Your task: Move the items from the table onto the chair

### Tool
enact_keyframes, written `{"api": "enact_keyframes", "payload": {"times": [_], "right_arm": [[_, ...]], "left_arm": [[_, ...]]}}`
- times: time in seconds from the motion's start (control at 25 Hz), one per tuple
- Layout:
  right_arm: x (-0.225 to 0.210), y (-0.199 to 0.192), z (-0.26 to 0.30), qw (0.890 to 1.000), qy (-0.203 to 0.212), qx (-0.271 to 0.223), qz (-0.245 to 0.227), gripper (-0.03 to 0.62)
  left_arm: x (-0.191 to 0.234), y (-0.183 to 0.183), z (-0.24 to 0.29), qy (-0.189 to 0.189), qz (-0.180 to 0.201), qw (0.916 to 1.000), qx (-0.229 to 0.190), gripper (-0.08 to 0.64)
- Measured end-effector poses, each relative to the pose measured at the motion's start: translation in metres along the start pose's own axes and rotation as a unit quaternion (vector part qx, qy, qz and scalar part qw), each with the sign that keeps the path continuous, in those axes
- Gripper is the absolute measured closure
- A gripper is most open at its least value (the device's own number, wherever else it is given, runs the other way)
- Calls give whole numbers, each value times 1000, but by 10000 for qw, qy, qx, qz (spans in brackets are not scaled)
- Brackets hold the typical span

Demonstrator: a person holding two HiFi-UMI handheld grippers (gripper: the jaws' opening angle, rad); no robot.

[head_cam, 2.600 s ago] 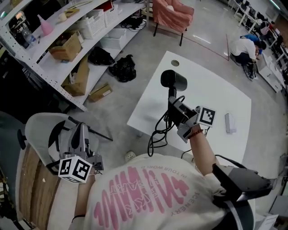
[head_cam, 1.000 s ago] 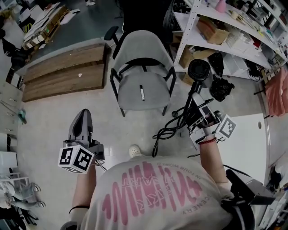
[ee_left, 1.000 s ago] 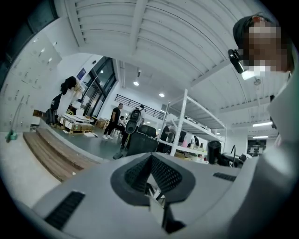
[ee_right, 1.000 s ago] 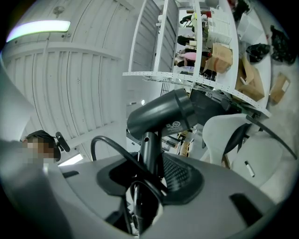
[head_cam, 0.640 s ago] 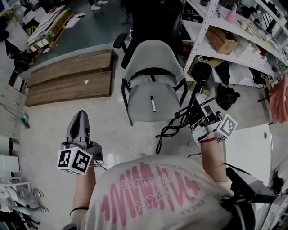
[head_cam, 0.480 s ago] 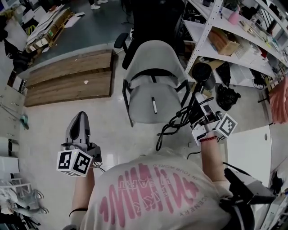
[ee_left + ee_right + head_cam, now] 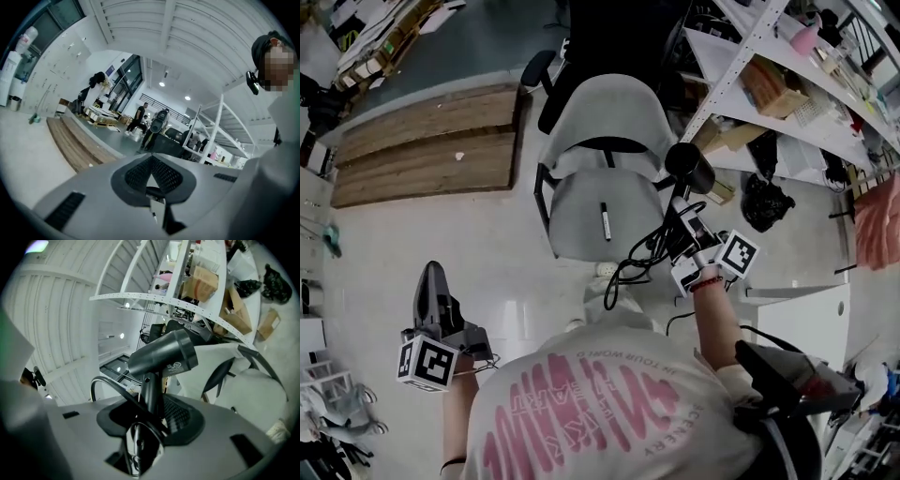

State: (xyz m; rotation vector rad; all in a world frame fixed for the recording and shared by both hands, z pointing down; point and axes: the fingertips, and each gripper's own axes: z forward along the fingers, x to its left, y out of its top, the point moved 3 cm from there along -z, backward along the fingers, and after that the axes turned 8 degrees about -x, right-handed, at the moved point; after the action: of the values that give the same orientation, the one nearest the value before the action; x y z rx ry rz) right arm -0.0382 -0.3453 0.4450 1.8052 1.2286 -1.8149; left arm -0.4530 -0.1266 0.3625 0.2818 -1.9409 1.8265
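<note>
My right gripper (image 7: 683, 241) clamps the hair dryer (image 7: 690, 170) by its handle, just right of the chair (image 7: 609, 122); my left gripper (image 7: 431, 283) hangs closed and empty

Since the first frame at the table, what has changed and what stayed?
The right tongs carried the hair dryer from above the white table over to the grey chair, holding it throughout. The left tongs stayed shut and empty; the pen still lies on the seat.
</note>
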Motion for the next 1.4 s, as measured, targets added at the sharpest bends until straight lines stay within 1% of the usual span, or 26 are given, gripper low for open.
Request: {"api": "enact_keyframes", "payload": {"times": [0.08, 0.16, 0.24, 0.32, 0.4, 0.44, 0.52, 0.6, 0.68, 0.76, 0.84, 1.04, 1.16, 1.28, 1.4], "right_arm": [[-25, 3, 12, 9995, -211, 221, 52, 422], [-50, 6, 26, 9980, -405, 480, 33, 422], [-73, 6, 42, 9958, -522, 754, 28, 422], [-99, 2, 56, 9924, -648, 1041, 50, 422], [-129, 1, 64, 9865, -958, 1325, 72, 422], [-144, 1, 67, 9827, -1128, 1466, 70, 422], [-173, 3, 75, 9730, -1471, 1777, 4, 422], [-200, 2, 84, 9624, -1678, 2133, -104, 422], [-226, -4, 92, 9505, -1883, 2465, -190, 422], [-255, -10, 96, 9379, -2161, 2698, -279, 422], [-284, -18, 97, 9259, -2486, 2828, -305, 422], [-342, -41, 92, 8924, -3395, 2960, -277, 422], [-369, -55, 88, 8745, -3801, 3011, -136, 422], [-384, -65, 82, 8602, -4078, 3062, -36, 422], [-390, -76, 77, 8484, -4162, 3271, -53, 422]], "left_arm": [[-2, -2, 4, 200, -34, 9998, -55, 551], [-10, -5, 13, 208, -16, 9996, -186, 551], [-19, -10, 27, 149, 88, 9997, -176, 551], [-26, -20, 45, 186, 232, 9995, 101, 551], [-32, -34, 64, 367, 346, 9977, 460, 551], [-35, -39, 74, 472, 349, 9966, 577, 551], [-43, -48, 90, 661, 199, 9954, 661, 551], [-50, -56, 98, 880, 48, 9935, 726, 551], [-57, -61, 101, 1109, 123, 9898, 888, 551], [-61, -64, 103, 1298, 366, 9848, 1095, 551], [-63, -64, 105, 1472, 568, 9795, 1254, 551], [-62, -60, 114, 1752, 761, 9728, 1311, 551], [-59, -69, 123, 1887, 836, 9679, 1433, 551], [-63, -76, 126, 1997, 807, 9631, 1612, 551], [-66, -76, 126, 2080, 869, 9592, 1706, 551]]}}
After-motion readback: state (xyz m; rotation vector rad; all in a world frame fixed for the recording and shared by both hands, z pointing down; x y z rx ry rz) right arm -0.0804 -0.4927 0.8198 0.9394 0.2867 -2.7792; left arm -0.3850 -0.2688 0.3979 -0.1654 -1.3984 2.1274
